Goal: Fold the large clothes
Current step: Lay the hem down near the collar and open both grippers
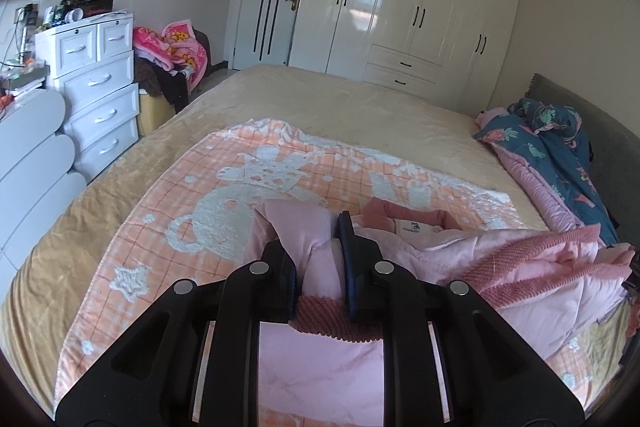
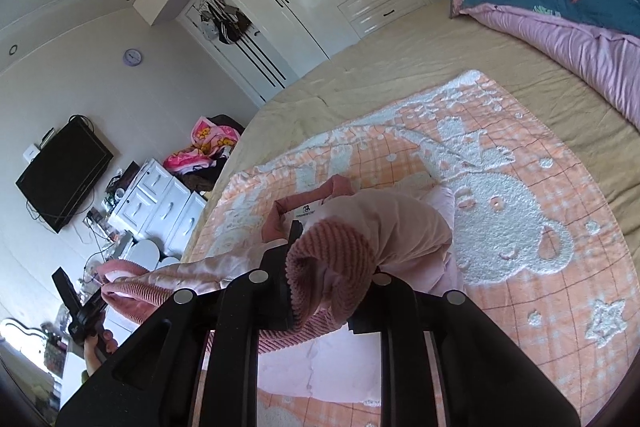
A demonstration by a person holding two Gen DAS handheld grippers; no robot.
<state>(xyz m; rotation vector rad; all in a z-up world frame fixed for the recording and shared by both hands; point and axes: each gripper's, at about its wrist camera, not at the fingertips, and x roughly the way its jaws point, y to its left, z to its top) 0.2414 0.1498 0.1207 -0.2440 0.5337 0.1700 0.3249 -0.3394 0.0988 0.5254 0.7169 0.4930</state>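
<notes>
A pink padded jacket (image 1: pixel 532 279) with darker ribbed knit hem and cuffs lies bunched on an orange-and-white blanket (image 1: pixel 192 227) on the bed. My left gripper (image 1: pixel 316 251) is shut on a fold of the jacket's pale pink fabric, near its ribbed hem. In the right wrist view, my right gripper (image 2: pixel 332 287) is shut on a sleeve of the jacket (image 2: pixel 400 223) at its ribbed cuff (image 2: pixel 332 263), held a little above the blanket (image 2: pixel 520 227). The jacket's collar with its label (image 2: pixel 308 213) lies just beyond. The left gripper also shows at the far left (image 2: pixel 80 311).
The bed has a beige cover (image 1: pixel 320 99). A teal-and-pink quilt (image 1: pixel 560 155) is heaped by the headboard. White drawers (image 1: pixel 100 95) and a pile of clothes (image 1: pixel 176 55) stand beside the bed. White wardrobes (image 1: pixel 420 7) line the far wall.
</notes>
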